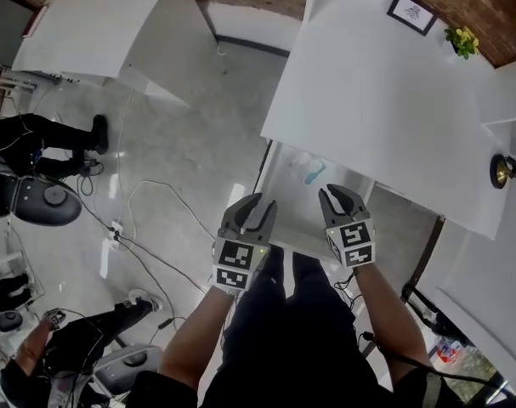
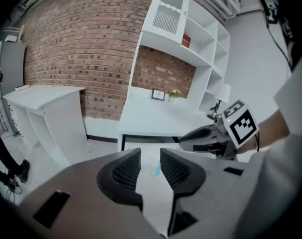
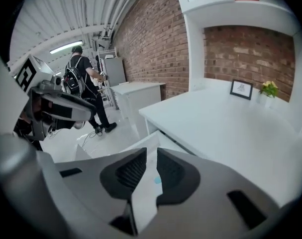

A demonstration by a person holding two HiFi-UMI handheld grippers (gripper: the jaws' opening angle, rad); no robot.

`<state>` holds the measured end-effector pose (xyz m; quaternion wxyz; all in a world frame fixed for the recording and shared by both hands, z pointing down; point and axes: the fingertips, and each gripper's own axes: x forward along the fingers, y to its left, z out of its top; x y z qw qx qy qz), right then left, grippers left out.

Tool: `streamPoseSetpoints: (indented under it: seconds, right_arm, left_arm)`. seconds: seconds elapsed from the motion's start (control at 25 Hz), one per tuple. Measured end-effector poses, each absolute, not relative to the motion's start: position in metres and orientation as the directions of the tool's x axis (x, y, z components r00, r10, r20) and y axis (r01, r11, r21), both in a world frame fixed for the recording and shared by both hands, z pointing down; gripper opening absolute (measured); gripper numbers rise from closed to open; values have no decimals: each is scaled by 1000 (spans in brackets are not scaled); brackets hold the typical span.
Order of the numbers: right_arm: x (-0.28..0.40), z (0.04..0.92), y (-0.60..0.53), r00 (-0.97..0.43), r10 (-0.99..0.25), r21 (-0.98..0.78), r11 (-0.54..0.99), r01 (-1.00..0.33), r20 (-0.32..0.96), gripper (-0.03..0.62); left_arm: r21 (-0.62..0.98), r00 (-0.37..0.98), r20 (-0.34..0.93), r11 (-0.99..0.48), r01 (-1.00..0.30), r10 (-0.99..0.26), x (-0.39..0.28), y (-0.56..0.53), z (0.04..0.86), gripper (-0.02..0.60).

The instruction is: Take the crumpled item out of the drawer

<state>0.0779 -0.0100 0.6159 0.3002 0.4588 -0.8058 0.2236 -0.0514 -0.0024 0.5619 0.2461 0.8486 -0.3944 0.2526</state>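
In the head view a white drawer (image 1: 282, 195) stands pulled out from under the white desk (image 1: 385, 100). Inside it, toward the back, lies the crumpled item (image 1: 309, 168), pale with a blue patch. My left gripper (image 1: 256, 204) hovers over the drawer's front left part, my right gripper (image 1: 341, 195) over its front right part. Both stand apart from the item. In the left gripper view the jaws of the left gripper (image 2: 150, 156) show a gap with nothing in it, and the blue patch (image 2: 156, 171) shows through. The right gripper (image 3: 151, 156) has a narrower empty gap, with the blue patch (image 3: 157, 180) beyond.
A framed picture (image 1: 411, 12), a small yellow plant (image 1: 463, 41) and a black lamp (image 1: 502, 170) stand on the desk. A second white desk (image 1: 104, 24) is at the far left. Cables (image 1: 147, 219) lie on the floor, with people and chairs at the left.
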Motion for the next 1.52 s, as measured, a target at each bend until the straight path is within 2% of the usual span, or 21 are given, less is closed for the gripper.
streamPoseSetpoints:
  seconds: [0.32,0.48,0.76,1.16,1.28,1.4,1.52]
  right_arm:
    - [66,696,-19,-415,-483,-110,541,-834,771,104]
    - [65,732,-23,-408,-435,-116,557,-822,803,122]
    - [62,779,-33,-357,-390,-78,576,-814,849,130]
    - [60,829,-30,-319,-303,-86,589,-804,898,138]
    - [60,836,-28,-308,-289,-84,590,-803,906,118]
    - [60,831,-29,-315,-295,-91,583,-807,902,50]
    - [55,814,-30,-333,-316,-96,581,-808,888,38]
  left_arm:
    - [208,531,681,-562,-800,-505,-57,7,586,137]
    - [217,528,660,-537,-815,-534,-59,1,584,156]
    - [285,543,602,-477,-831,-585,-68,-8,567,158]
    - [286,529,588,-455,-843,-611,-78,-8,568,156]
    - [284,525,588,-451,-846,-615,-80,-10,568,156]
    - [285,528,581,-453,-845,-619,-81,-13,565,156]
    - [289,533,568,-454,-843,-627,-80,-15,560,156]
